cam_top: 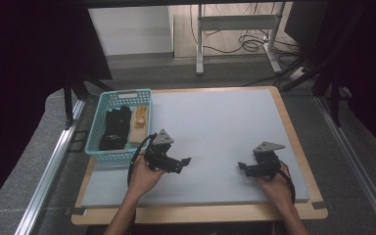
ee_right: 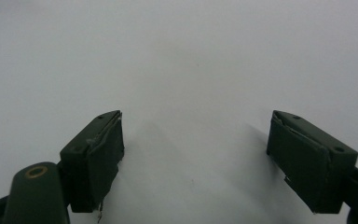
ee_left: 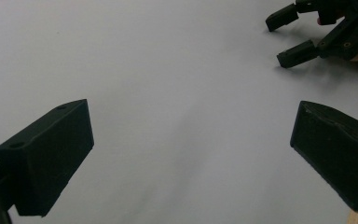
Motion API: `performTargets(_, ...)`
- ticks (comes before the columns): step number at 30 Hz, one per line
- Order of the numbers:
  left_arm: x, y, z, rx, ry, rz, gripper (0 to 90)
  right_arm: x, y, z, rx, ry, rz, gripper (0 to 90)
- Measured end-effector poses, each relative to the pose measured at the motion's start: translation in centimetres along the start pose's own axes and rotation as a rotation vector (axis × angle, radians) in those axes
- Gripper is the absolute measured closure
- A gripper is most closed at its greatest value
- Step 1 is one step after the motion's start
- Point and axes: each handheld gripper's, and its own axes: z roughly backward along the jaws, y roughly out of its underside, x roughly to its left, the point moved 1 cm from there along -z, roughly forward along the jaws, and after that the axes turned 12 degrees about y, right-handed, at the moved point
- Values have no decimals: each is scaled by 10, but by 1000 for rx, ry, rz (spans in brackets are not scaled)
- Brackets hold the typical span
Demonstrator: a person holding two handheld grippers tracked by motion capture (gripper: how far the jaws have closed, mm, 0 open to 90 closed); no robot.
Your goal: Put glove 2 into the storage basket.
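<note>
My left gripper [cam_top: 185, 161] is held low over the pale blue mat [cam_top: 215, 122], just right of a teal basket [cam_top: 123, 93], and it points right. In the left gripper view its jaws [ee_left: 191, 154] stand wide apart over bare mat, open with nothing between them. My right gripper [cam_top: 241, 167] rests near the mat's front right and points left toward the other gripper. Its jaws [ee_right: 196, 154] are open over bare mat with nothing between them. The left gripper view also shows the right gripper [ee_left: 293, 35] at the upper right, fingers apart.
The basket holds black gloves [cam_top: 115, 128] and a tan block-like object [cam_top: 140, 117]. The mat lies on a wooden board [cam_top: 200, 213] with a bare strip along the front. Metal rails [cam_top: 49, 171] run along both sides. Desk legs and cables [cam_top: 235, 39] stand beyond the table.
</note>
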Motion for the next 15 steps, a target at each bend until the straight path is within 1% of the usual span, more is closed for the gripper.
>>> performTargets(3,-3,4,-5,6,16,-8,0,0,0,0,0,0,0,182)
performTargets(7,-4,9,-10,14,20,-13,0,0,0,0,0,0,0,182)
performTargets(15,-3,24,-19,41,33,-21,0,0,0,0,0,0,0,182)
